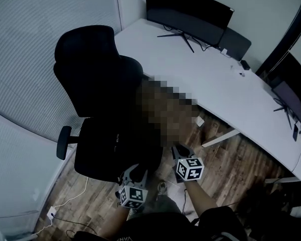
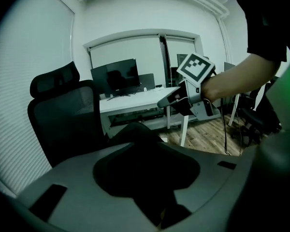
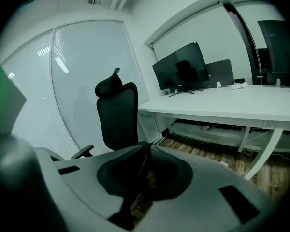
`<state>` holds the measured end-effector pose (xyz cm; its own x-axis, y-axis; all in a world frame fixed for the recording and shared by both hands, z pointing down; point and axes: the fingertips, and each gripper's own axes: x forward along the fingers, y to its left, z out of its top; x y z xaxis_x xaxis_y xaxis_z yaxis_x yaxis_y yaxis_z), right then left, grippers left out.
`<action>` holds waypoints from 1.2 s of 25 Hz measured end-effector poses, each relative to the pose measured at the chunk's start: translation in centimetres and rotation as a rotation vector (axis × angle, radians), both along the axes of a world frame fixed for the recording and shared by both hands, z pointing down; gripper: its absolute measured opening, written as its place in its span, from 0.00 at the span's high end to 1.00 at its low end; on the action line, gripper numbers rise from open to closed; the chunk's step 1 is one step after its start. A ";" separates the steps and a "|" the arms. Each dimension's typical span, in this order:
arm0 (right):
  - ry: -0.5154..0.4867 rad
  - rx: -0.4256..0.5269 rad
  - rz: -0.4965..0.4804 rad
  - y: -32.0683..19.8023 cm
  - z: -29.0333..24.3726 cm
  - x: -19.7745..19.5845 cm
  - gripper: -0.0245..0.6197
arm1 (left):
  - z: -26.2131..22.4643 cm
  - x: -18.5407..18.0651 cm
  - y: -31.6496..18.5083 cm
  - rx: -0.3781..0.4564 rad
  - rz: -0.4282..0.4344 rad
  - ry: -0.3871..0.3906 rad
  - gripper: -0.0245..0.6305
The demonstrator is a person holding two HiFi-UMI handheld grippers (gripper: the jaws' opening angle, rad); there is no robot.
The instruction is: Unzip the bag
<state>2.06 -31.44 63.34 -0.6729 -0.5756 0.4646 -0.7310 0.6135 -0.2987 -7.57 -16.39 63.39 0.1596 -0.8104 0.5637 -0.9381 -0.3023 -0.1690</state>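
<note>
Person standing beside the chair, off the desk's near edge, holding both grippers low. Left gripper jaws resting together, gripping nothing. Right gripper likewise closed, empty. Bag: cannot tell where it is lying.

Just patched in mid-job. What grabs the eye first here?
A big black office chair fills the left of the head view, beside a long white desk with a dark monitor at its far end. Low in that view the left gripper and right gripper hang over wood floor, jaws together on nothing; no bag shows.
</note>
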 end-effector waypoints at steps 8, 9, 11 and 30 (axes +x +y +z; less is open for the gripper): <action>-0.029 0.088 0.045 6.4 -5.2 1.2 0.88 | -4.3 -1.0 3.0 0.084 -0.004 0.039 0.83; -0.030 0.098 0.045 7.2 -5.8 1.2 0.88 | -4.7 -1.1 3.5 0.094 -0.003 0.043 0.85; -0.039 0.112 0.048 8.8 -6.9 1.3 0.88 | -5.7 -1.2 4.7 0.113 -0.002 0.049 0.86; -0.091 0.247 0.052 23.0 -16.5 -0.3 0.88 | -14.6 -6.2 15.7 0.248 0.036 0.067 0.93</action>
